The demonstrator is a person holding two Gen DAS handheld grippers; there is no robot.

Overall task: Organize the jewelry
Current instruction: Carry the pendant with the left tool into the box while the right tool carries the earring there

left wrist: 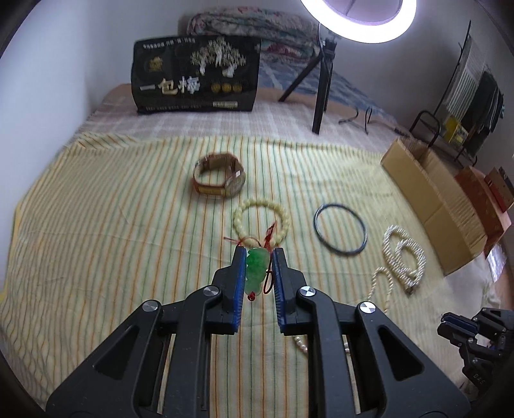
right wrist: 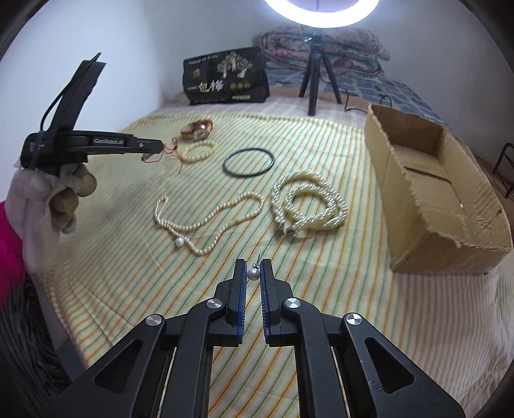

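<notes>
Striped yellow cloth [left wrist: 96, 225] covers a bed; black printed bag [left wrist: 196, 77] and lit ring lamp [left wrist: 359, 19] on a tripod stand at the far end.

Left wrist view:
- Left gripper [left wrist: 258, 257], fingers narrowed onto a green jade pendant [left wrist: 255, 268] with red cord, pendant held between the blue pads, lifted off the cloth.
- Cream bead bracelet [left wrist: 261, 222], just beyond the fingertips, flat on the cloth.
- Wristwatch [left wrist: 220, 178], gold-toned, farther back.
- Dark bangle [left wrist: 340, 228], right of the bracelet, apart from it.
- Twisted pearl necklace [left wrist: 404, 254], coiled, right of the bangle.
- Cardboard box [left wrist: 430, 209], at the right edge.

Right wrist view:
- Right gripper [right wrist: 253, 267], fingers narrow, a pearl earring [right wrist: 252, 274] between the pads; whether they press it cannot be told.
- Single-strand pearl necklace [right wrist: 205, 218], loose loop on the cloth, left of the twisted one.
- Box open-topped, at the right.
- Left gripper [right wrist: 151, 151] seen from the side at left, raised, red cord trailing from its tip, held by a gloved hand [right wrist: 48, 199].
</notes>
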